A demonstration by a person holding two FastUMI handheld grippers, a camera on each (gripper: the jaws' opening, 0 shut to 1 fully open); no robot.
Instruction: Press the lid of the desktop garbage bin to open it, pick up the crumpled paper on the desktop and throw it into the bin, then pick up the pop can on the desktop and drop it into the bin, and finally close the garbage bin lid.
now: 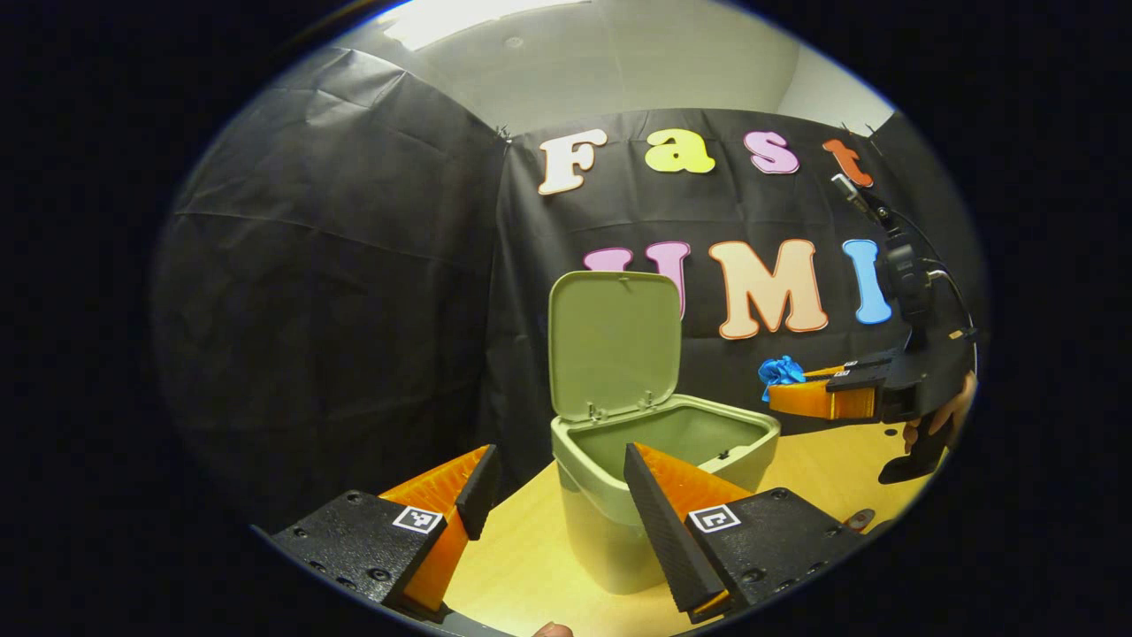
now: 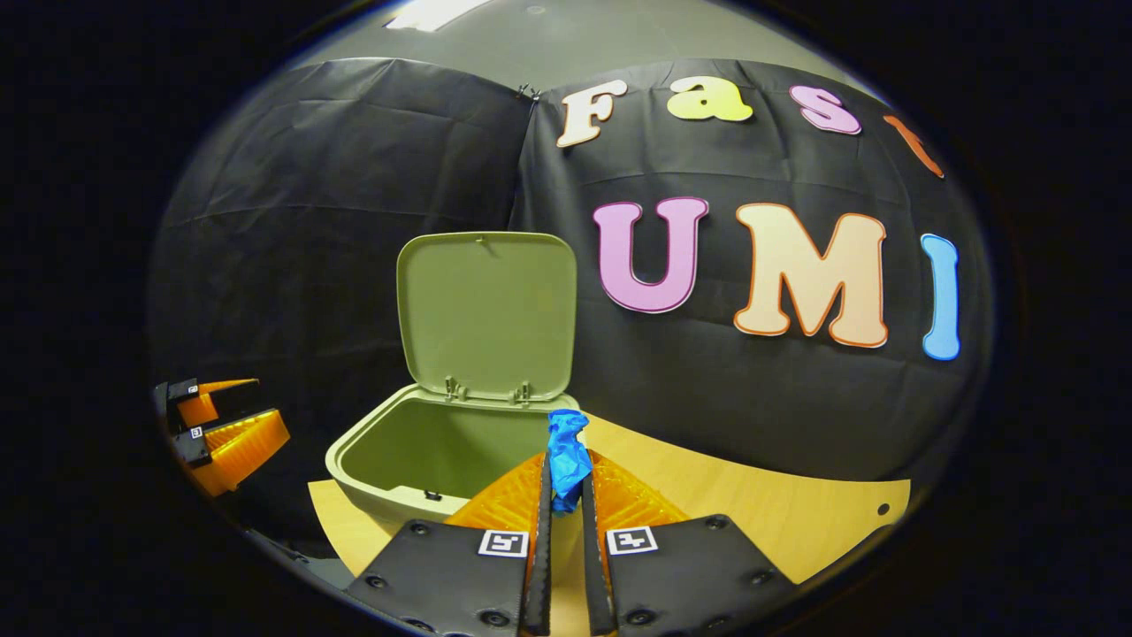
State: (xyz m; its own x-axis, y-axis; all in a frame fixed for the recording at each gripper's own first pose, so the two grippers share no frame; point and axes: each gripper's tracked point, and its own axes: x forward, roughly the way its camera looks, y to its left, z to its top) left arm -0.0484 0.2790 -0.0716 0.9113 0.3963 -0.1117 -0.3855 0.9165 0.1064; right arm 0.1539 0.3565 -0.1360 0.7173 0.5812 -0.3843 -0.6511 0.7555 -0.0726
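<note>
The bin (image 2: 416, 460) stands open on the bench (image 2: 752, 513), its lid (image 2: 486, 310) tipped upright against the black cloth wall (image 2: 309, 221). The right gripper (image 2: 566, 495) has its fingers clenched on the paper (image 2: 566, 456), a blue crumpled wad that sticks up from between the tips. In the left gripper view that gripper (image 1: 818, 398) hangs to the right of the bin, above rim height, with the paper (image 1: 781, 370) at its front end, beside the opening rather than over it. A hand (image 1: 946, 416) holds it from behind.

The left gripper (image 1: 562, 504) has its fingers released and apart, holding nothing, low in front of the bin with the bin wall between the tips.

The main risk, as I judge it, is letting go too soon: the paper is not over the mouth yet, so it could land on the rim or the bench. It is light and crumpled and might also cling to one finger. Coming in too low could knock the rim and shift the bin. A push too far could strike the upright lid and swing it shut. The left gripper sits close to the bin front and could nudge it.

The can is not something I can pick out here.
</note>
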